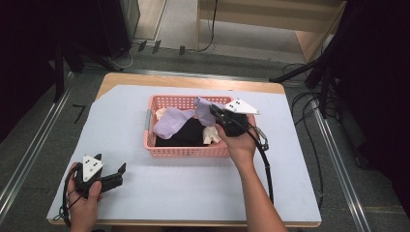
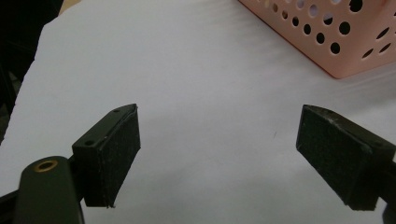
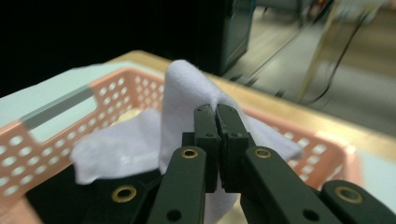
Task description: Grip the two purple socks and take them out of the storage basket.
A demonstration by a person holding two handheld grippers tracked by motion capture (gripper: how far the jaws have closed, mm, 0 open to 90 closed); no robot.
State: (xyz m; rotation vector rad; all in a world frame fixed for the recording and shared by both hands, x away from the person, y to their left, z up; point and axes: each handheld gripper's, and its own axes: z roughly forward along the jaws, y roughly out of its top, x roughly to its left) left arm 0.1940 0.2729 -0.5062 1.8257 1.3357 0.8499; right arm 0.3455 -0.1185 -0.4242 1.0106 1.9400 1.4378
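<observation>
right gripper view: right gripper (image 3: 217,112) jaws clenched on lavender cloth (image 3: 187,88), mid-lift from pink basket (image 1: 186,151); next, carry clear. left gripper (image 2: 219,154) released.

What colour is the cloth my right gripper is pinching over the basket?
Pale lilac. The cloth shows best in the right gripper view, clamped by the right gripper.

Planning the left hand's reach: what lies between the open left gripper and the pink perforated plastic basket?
Just bare white table cover between the left gripper and the pink perforated plastic basket, seen in the high view and the left gripper view.
</observation>
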